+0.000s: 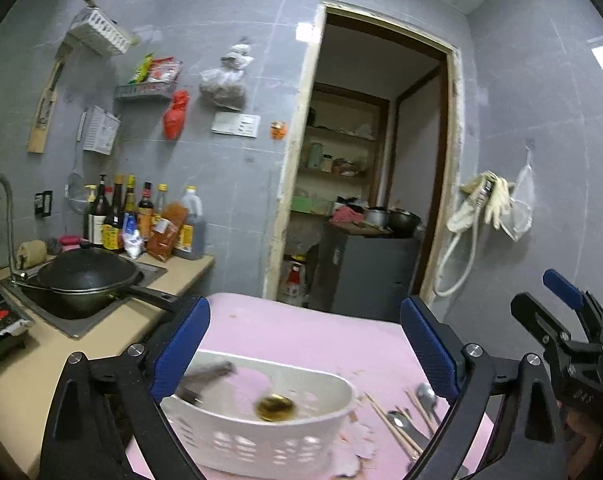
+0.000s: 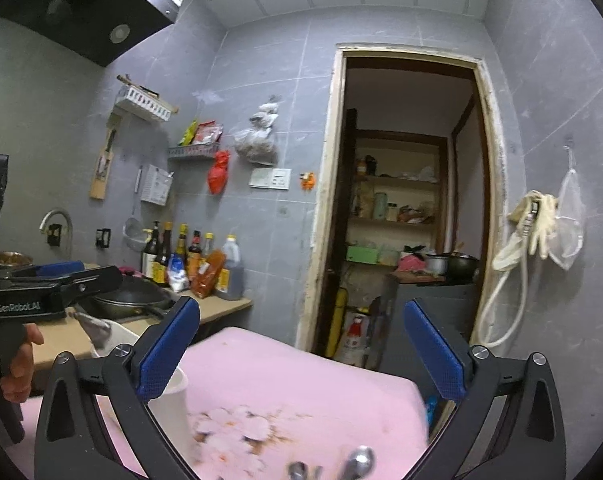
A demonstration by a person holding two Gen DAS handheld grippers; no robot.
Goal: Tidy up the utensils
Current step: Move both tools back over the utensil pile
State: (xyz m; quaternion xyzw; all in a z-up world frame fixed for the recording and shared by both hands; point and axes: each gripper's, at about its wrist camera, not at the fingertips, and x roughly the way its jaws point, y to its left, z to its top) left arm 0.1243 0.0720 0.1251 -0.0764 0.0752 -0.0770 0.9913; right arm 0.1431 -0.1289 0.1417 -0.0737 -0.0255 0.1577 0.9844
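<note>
Left tongs (image 1: 305, 344) and right tongs (image 2: 301, 348), blue ribbed pads on black arms, both stand wide apart and empty. Below the left pair sits a white perforated plastic basket (image 1: 261, 440) holding a brass-coloured spoon (image 1: 275, 407) and a dark, blurred utensil (image 1: 205, 378). Beside it, on the pink floral cloth (image 1: 301, 332) over the worktop, steel spoons (image 1: 425, 394) and wooden chopsticks (image 1: 393, 426) lie loose. Judged status: partly sorted; these remain.

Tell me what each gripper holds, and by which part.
Nothing. The left gripper stands open above the white perforated plastic basket; the right gripper stands open over the pink flowered cloth, with nothing between either pair of blue pads.
</note>
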